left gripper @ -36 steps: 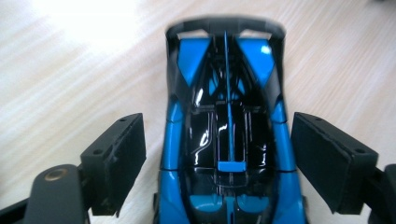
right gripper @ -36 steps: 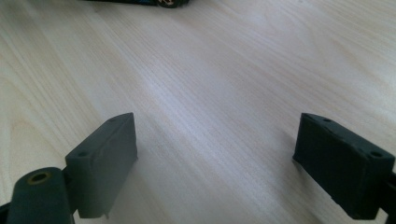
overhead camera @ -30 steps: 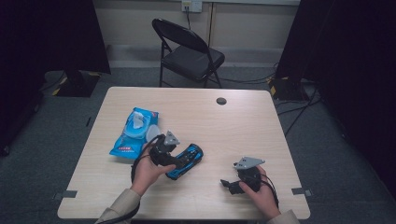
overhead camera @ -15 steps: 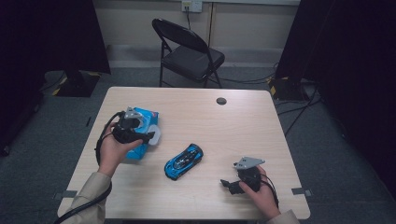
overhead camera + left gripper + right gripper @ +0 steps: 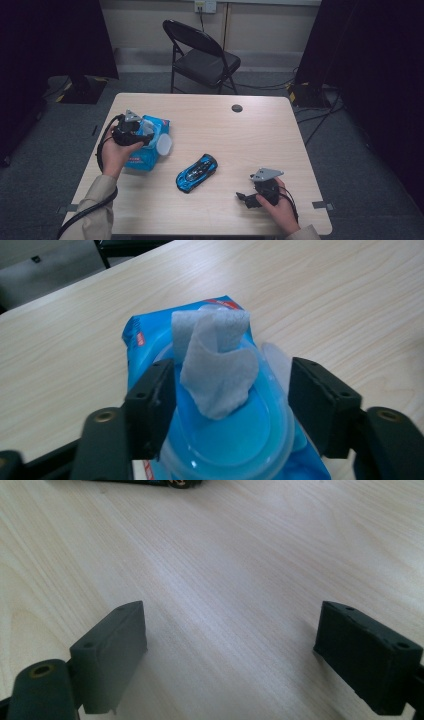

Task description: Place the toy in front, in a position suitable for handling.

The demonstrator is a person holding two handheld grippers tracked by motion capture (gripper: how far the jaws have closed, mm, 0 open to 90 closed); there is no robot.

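Observation:
A blue pack of wet wipes (image 5: 145,159) lies at the table's left side, its round lid (image 5: 164,144) flipped open. A white wipe (image 5: 217,365) sticks up from the opening. My left gripper (image 5: 146,136) hovers over the pack (image 5: 142,332) with the wipe between its jaws (image 5: 232,385). The jaws have just been closing, but the pads stand apart from the wipe. A blue toy car (image 5: 196,172) sits mid-table, free of both grippers. My right gripper (image 5: 245,197) rests near the front right edge, open (image 5: 232,645) over bare wood.
A black folding chair (image 5: 202,57) stands behind the table's far edge. A small dark round disc (image 5: 237,108) lies near the table's back edge. The wooden table (image 5: 260,140) has bare room between the car and the far side.
My left gripper has left the toy car and moved left to the wipe pack, where its jaws have narrowed around the raised wipe. The car stays put. The right gripper has not moved.

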